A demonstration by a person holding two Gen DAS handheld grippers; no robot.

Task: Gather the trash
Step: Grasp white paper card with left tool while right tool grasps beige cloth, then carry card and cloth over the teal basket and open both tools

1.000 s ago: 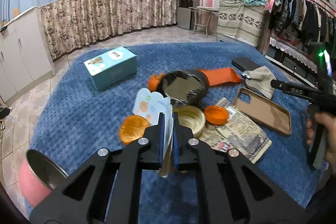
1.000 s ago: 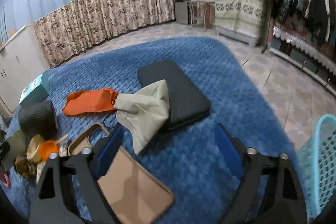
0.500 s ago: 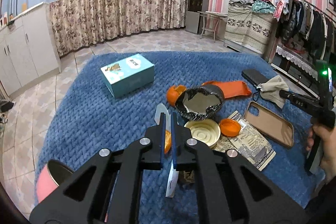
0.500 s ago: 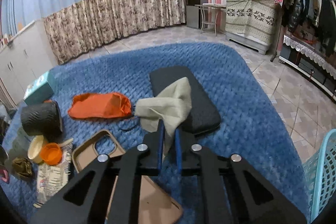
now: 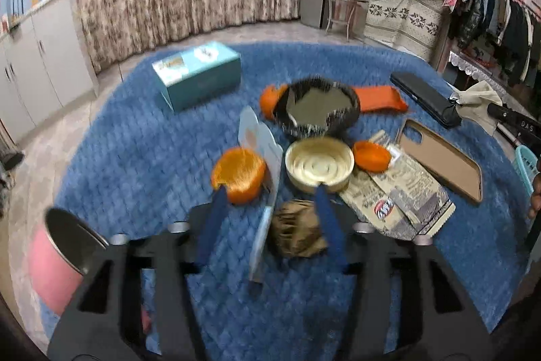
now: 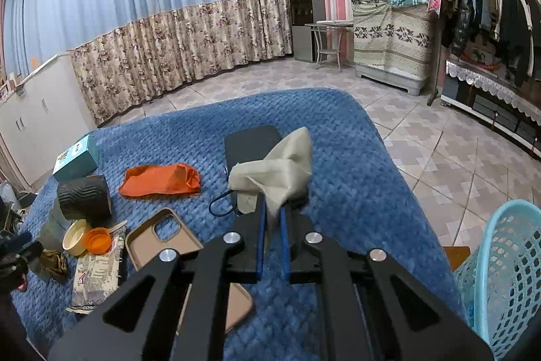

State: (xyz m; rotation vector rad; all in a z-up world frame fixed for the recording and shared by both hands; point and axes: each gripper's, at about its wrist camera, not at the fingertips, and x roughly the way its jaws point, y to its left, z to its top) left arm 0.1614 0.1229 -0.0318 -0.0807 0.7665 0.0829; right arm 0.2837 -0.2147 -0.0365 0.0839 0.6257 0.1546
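Right wrist view: the right gripper [image 6: 271, 227] is pressed together on the beige cloth [image 6: 274, 171], pinched at its lower fold and lifted clear of the blue mat [image 6: 355, 158], just in front of the black pad [image 6: 252, 139]. The turquoise basket [image 6: 507, 266] stands to the right of the black pad, off the mat edge, and is judged to be the likely drop point. The carry would best be made with the pinch held firm and the hanging cloth kept above the basket rim before release.

In the left wrist view the left gripper [image 5: 270, 219] is spread wide, and the white card wrapper [image 5: 262, 158] stands loose between its fingers, beside the orange lid [image 5: 238, 175].

Half a second ago the left jaws were closed on that wrapper; it has now been let go. The right gripper, already closed then, has raised the cloth higher.
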